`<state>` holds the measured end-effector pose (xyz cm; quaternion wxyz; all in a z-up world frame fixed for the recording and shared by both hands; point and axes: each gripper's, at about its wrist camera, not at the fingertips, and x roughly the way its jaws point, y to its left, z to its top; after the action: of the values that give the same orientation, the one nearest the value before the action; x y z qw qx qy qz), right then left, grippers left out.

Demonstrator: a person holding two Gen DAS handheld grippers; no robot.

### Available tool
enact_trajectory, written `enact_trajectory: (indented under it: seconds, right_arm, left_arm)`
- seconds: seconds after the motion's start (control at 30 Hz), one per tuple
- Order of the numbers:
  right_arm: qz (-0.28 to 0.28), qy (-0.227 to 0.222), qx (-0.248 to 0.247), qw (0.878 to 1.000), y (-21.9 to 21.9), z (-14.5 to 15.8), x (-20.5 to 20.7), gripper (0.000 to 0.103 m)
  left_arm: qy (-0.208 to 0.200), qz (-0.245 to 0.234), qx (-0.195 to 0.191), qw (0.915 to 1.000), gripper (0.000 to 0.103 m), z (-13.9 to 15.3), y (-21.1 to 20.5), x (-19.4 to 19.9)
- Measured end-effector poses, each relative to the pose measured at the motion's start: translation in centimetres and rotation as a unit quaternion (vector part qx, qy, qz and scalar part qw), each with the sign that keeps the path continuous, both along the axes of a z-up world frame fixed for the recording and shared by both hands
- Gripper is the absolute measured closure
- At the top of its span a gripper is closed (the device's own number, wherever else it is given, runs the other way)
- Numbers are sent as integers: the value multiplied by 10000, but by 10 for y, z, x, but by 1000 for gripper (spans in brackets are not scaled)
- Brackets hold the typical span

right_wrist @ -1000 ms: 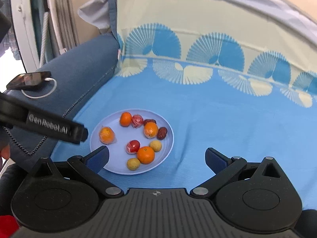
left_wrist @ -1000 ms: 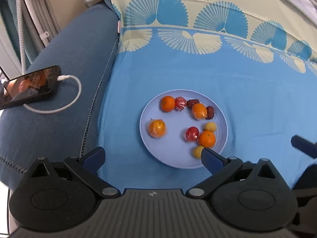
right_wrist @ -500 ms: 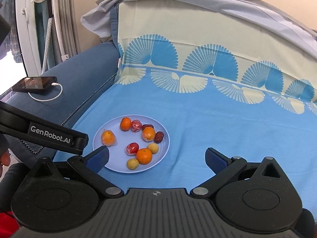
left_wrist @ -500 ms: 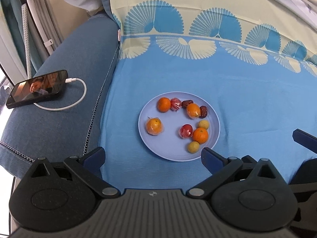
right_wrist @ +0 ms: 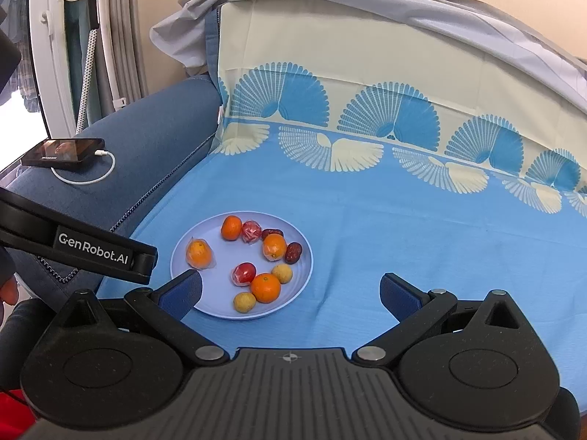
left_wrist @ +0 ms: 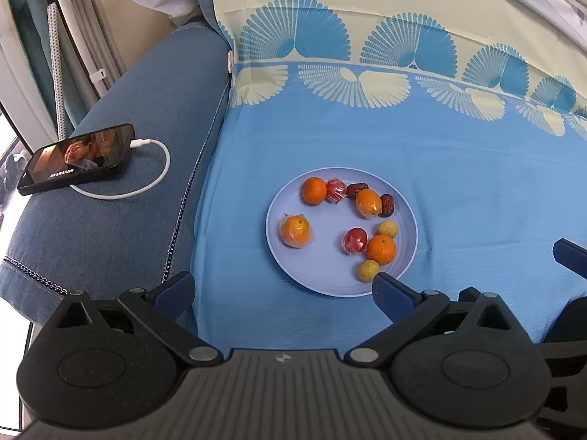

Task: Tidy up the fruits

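Left wrist view looks down on a pale blue plate [left_wrist: 293,267] lying on a blue cloth [left_wrist: 458,190] with a fan pattern along its cream upper border. The left tool [left_wrist: 282,289] fills the bottom of the frame, its two blue-padded fingers [left_wrist: 389,293] spread wide apart with nothing between them; the right-hand finger tip overlaps the lower right rim of the plate in the picture.

On the plate, near its top edge, sit a bare orange [left_wrist: 314,190], a red fruit in clear wrap [left_wrist: 336,190] just beside it, then a dark red date [left_wrist: 357,189], a wrapped orange [left_wrist: 368,202] and a second date [left_wrist: 387,205] touching it. At the left of the plate a wrapped orange [left_wrist: 295,231] lies alone. Lower right holds a wrapped red fruit [left_wrist: 355,241], an unwrapped orange [left_wrist: 381,249] and two small yellow fruits [left_wrist: 387,228], one above that orange and one [left_wrist: 368,270] below it.

Left of centre in the frame, a dark phone [left_wrist: 77,157] with a lit screen rests on a denim-blue cushion [left_wrist: 121,227], a white cable [left_wrist: 146,179] plugged into it and curling in a loop.

Right wrist view shows the same plate [right_wrist: 216,308] at lower left of centre, with the right tool [right_wrist: 290,295] at the bottom, its fingers also wide apart and empty. The left finger tip overlaps the plate's near left rim. A black bar [right_wrist: 91,253] of the other tool, printed "GenRobot.AI", crosses the left edge.
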<state>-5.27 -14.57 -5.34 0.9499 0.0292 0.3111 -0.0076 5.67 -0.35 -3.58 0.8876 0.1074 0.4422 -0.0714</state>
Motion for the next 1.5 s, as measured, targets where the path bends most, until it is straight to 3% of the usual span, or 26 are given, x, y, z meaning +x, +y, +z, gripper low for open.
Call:
enact_trajectory:
  seconds: [0.37, 1.5]
  right_arm:
    - [-48, 50, 10, 10000, 0, -2, 3, 1]
    - [-69, 65, 10, 10000, -2, -4, 3, 1]
  left_arm:
    - [-63, -62, 198, 9998, 0, -5, -4, -1]
    - [-134, -120, 215, 9996, 0, -7, -7, -3]
